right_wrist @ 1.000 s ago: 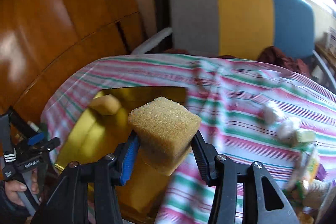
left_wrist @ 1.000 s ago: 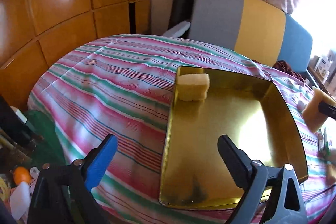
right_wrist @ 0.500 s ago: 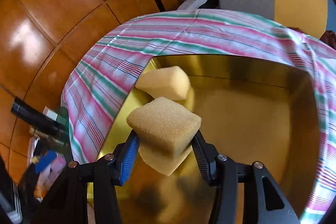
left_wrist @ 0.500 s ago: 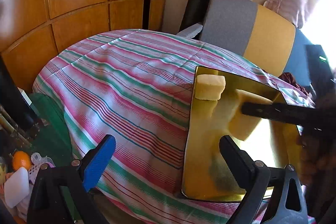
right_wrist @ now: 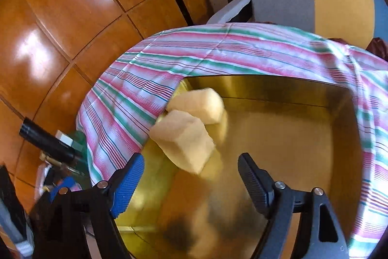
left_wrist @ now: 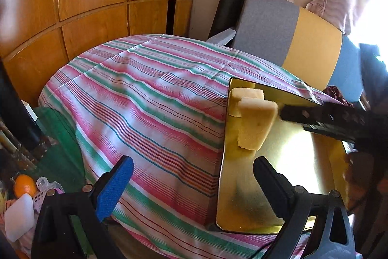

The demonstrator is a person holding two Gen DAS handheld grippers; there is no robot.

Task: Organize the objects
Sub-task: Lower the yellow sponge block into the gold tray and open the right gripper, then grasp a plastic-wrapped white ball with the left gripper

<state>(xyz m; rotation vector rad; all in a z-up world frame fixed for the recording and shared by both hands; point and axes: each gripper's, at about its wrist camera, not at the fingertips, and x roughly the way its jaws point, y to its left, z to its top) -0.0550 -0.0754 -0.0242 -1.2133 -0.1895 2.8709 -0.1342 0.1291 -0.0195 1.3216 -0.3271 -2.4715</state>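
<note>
striped cloth point(left_wrist: 150, 98) around a gold tray point(right_wrist: 278, 137) holding two sponges point(right_wrist: 184, 142), right claw point(right_wrist: 191, 176) opening, nothing gripped, left claw point(left_wrist: 194, 186) apart.

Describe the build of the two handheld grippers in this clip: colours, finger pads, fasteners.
Both grippers share one build. The left gripper and the right gripper have a black plastic frame with triangular cut-outs and silver screw heads at the finger pivots. On each, one finger carries a blue textured pad and the other a black ribbed one. No sleeve shows.
</note>
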